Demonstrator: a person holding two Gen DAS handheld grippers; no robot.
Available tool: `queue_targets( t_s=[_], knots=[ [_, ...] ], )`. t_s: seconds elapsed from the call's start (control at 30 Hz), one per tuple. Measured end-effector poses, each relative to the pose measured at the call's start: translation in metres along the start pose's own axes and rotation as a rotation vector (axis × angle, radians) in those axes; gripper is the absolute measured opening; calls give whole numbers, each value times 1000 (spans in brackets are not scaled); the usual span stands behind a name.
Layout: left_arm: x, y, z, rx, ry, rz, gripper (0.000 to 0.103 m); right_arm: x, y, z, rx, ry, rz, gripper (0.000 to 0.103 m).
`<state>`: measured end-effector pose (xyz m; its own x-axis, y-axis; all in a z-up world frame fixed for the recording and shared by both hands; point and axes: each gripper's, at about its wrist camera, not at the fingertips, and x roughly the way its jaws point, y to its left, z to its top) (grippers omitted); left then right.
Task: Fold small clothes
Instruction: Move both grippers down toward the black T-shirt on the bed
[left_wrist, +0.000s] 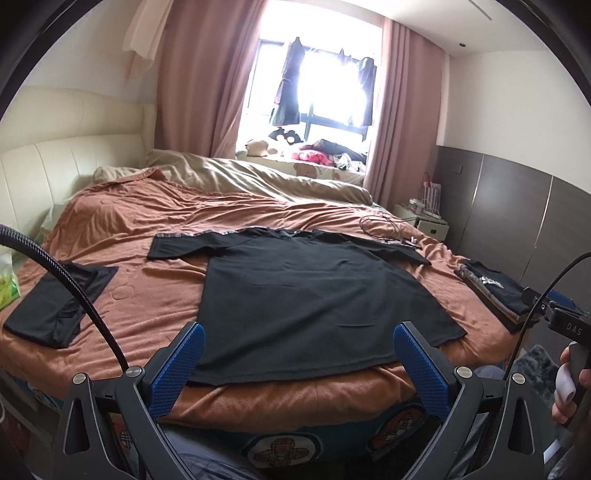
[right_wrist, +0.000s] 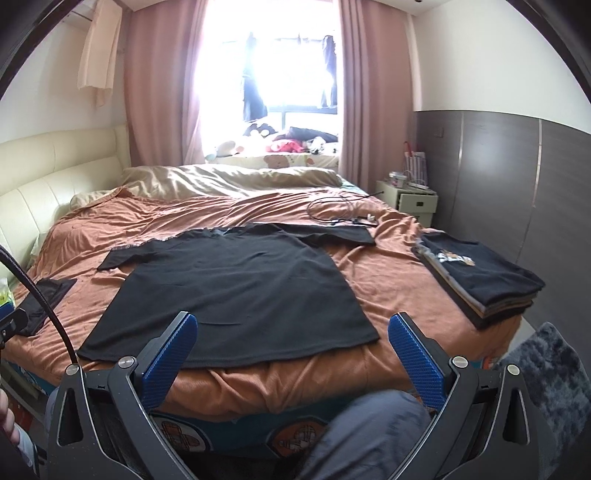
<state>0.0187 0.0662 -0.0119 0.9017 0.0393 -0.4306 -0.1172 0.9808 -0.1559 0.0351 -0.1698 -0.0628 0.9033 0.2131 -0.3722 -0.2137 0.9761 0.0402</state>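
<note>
**Both claws wide, black T-shirt flat and waiting for the first fold**

Left gripper (left_wrist: 299, 354) spread wide, blue pads well apart, nothing between them, held above the near hem at the lower centre of the left wrist view. Right gripper (right_wrist: 293, 345) likewise wide and empty, framing the hem's right corner at the lower centre of its own view. Neither touching cloth.

Just beyond the pads: black T-shirt (left_wrist: 314, 295) laid flat on the orange bedspread (left_wrist: 147, 306), hem toward the cameras, collar away, both sleeves out sideways across mid-frame. Farther out: a small dark garment (left_wrist: 59, 306) at lower left, a stack of folded clothes (right_wrist: 480, 284) at right, a loose cable (right_wrist: 340, 214) beyond the right sleeve toward the upper right.

Judged as the start of a fold, nothing yet gripped. For a clean result:

- Pinch both layers at once, close to the edge, so the underside does not lag.
- Pick matching points, probably one shoulder and the hem on the same side, and carry them across together, parallel, to keep the crease straight.
- Lift only enough to clear the soft bedspread; dragging would likely bunch it.
- Keep clear of the cable near the far sleeve.
- Lay down, smooth, then release.
</note>
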Motion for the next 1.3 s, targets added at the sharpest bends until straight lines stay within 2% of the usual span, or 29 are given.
queue_targets(
  t_s=[0.3, 0.53, 0.73, 1.17, 1.3],
  knots=[
    [52, 33, 18, -36, 18, 30, 102, 67, 6, 25, -11, 35, 46, 103],
    [99, 57, 32, -60, 64, 63, 102, 129, 17, 44, -30, 85, 89, 103],
    [129, 80, 47, -97, 85, 98, 98, 174, 25, 64, -32, 127, 120, 103],
    [191, 135, 89, -146, 138, 199, 82, 265, 43, 109, -62, 192, 195, 103],
    [209, 161, 100, -206, 155, 216, 80, 297, 52, 121, -67, 210, 233, 96]
  ],
)
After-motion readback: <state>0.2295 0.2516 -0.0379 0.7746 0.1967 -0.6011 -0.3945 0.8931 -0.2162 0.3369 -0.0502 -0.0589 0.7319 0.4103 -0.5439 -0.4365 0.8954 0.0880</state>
